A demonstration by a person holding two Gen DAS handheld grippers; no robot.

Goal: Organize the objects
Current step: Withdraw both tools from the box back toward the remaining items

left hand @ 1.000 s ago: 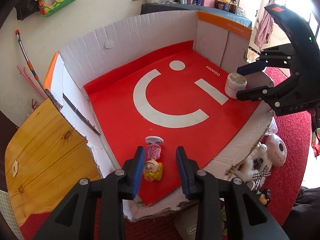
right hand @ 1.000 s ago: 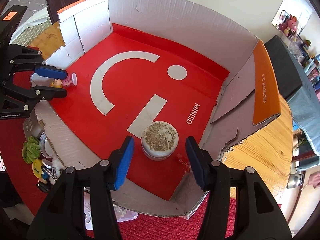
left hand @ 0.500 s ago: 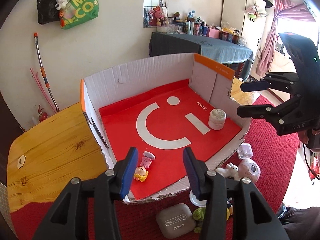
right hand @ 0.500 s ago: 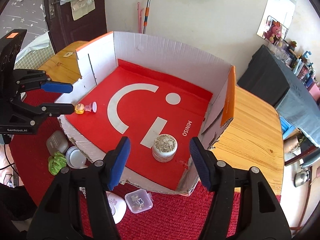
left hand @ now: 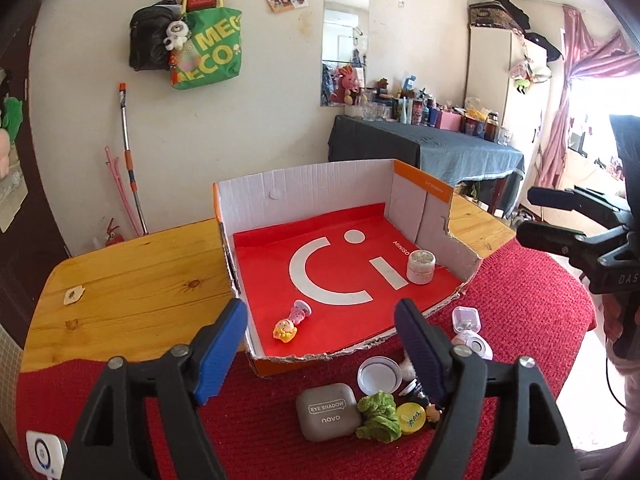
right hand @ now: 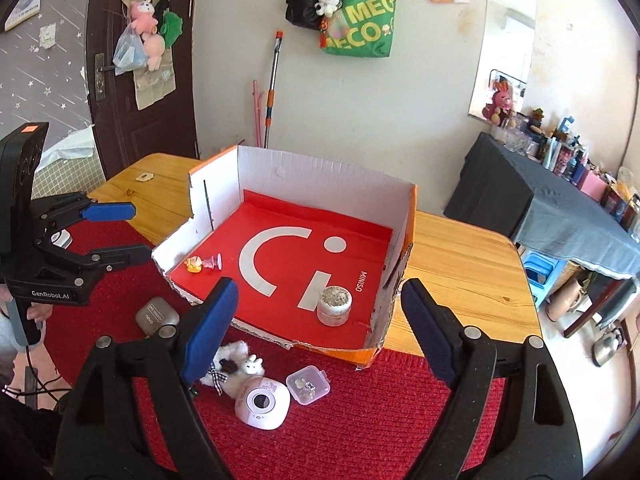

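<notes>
A red-lined cardboard box (left hand: 304, 188) (right hand: 320, 176) stands on the table. Inside it lie a small yellow-and-pink figurine (left hand: 290, 322) (right hand: 202, 263) near the front left corner and a white round jar (left hand: 420, 267) (right hand: 334, 305) near the right wall. My left gripper (left hand: 320, 344) is open and empty, above the red cloth in front of the box. My right gripper (right hand: 316, 328) is open and empty, above the box's front right edge. Each gripper shows in the other's view: the right one (left hand: 560, 216), the left one (right hand: 116, 232).
On the red cloth (left hand: 520, 304) in front of the box lie a grey eye-shadow case (left hand: 326, 412) (right hand: 154, 314), a green plush (left hand: 378, 416), a white lid (left hand: 379, 375), a pink round device (right hand: 262, 402), a clear small box (right hand: 307, 384) and a white plush (right hand: 236, 364). Bare wooden table (left hand: 132, 292) flanks the box.
Both grippers have pulled back and up from the box, leaving the figurine and the jar inside. Their jaws stand wider open than before.
</notes>
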